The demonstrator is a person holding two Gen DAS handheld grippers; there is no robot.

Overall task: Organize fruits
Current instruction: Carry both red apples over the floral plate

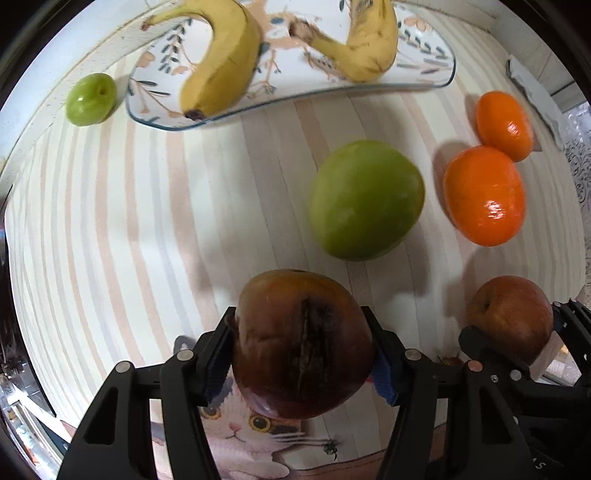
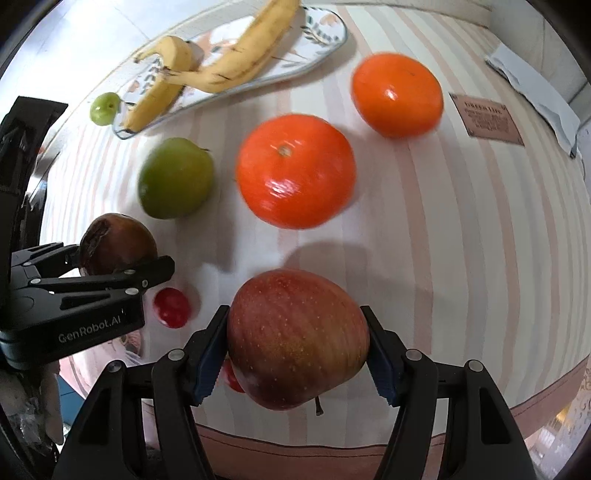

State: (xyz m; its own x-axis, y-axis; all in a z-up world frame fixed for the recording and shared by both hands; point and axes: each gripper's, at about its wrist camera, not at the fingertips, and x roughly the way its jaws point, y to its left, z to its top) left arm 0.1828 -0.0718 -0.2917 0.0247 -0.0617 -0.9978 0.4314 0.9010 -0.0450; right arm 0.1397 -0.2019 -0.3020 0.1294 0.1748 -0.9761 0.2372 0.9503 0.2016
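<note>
My left gripper (image 1: 301, 350) is shut on a dark bruised apple (image 1: 301, 343) and holds it above the striped tablecloth; it also shows in the right wrist view (image 2: 114, 247). My right gripper (image 2: 295, 343) is shut on a red apple (image 2: 295, 338), which shows in the left wrist view (image 1: 511, 314) too. A large green apple (image 1: 365, 199) (image 2: 175, 177), two oranges (image 1: 484, 195) (image 1: 504, 125) (image 2: 295, 170) (image 2: 397, 94) and a small green fruit (image 1: 90, 98) (image 2: 105, 107) lie on the cloth. Two bananas (image 1: 225, 62) (image 1: 362, 44) lie on a patterned plate (image 1: 424, 59) (image 2: 325, 33).
Two small red fruits (image 2: 171, 306) (image 2: 232, 376) lie on the cloth under the grippers. A brown label (image 2: 485, 120) and folded white paper (image 2: 535, 96) (image 1: 535, 96) sit at the right. The cloth has a cat picture (image 1: 255, 424) near its front edge.
</note>
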